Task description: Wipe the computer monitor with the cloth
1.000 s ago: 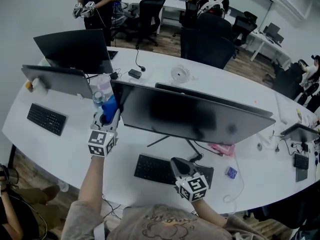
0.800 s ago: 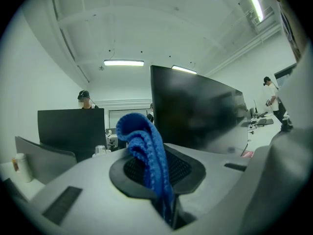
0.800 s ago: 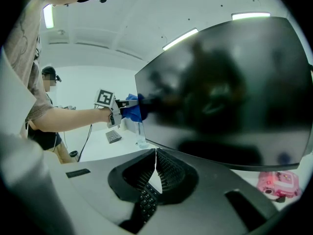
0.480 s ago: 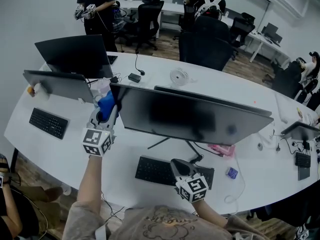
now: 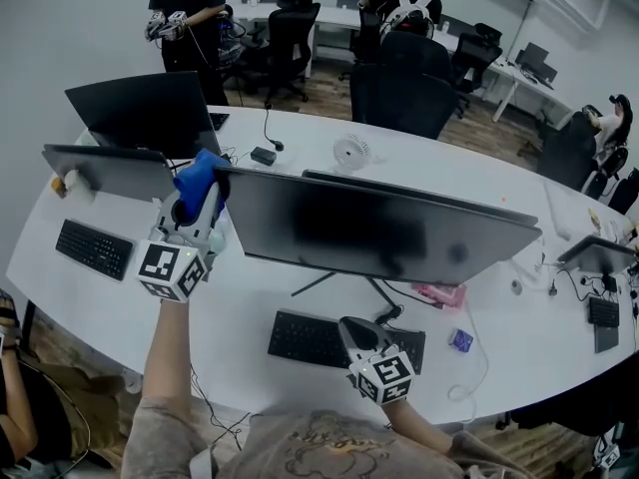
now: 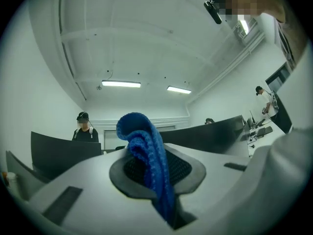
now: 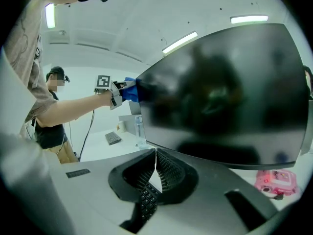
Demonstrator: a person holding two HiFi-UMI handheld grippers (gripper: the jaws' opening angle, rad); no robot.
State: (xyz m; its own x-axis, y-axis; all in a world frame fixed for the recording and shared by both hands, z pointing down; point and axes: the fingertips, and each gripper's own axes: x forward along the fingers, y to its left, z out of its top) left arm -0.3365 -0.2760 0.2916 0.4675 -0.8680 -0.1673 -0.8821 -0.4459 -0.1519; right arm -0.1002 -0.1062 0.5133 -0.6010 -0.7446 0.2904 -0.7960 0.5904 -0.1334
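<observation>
Left gripper: the left gripper (image 5: 195, 208) is reaching up off the surface (image 5: 250, 287) toward the top left corner of the monitor (image 5: 379, 228), with the arm stretched out behind it.
Left fingers: in the left gripper view, the left gripper (image 6: 156, 173) is pinching the blue cloth (image 6: 146, 155) between its fingers; a folded loop of the fabric is sticking up above the tips.
Cloth: the cloth (image 5: 198, 178) is sitting at the monitor's upper left corner. In the right gripper view it (image 7: 129, 90) is pressing against that corner's edge.
Monitor: the wide dark monitor (image 7: 225, 92) is standing on its stand in the middle of the white surface, and its screen is showing nothing but dim reflections.
Right gripper: the right gripper (image 5: 357, 332) is hovering low over the black keyboard (image 5: 300, 335), in front of the monitor and well apart from the cloth.
Right fingers: the fingers of the right gripper (image 7: 155, 168) are pressing together at their tips and gripping nothing; keyboard keys (image 7: 146, 199) are showing through the gap below the tips.
Nearby: a pink object (image 5: 442, 296) is lying under the monitor's right half, a small white fan (image 5: 350, 152) is standing behind the monitor, and a second keyboard (image 5: 92, 248) is lying at the far left.
</observation>
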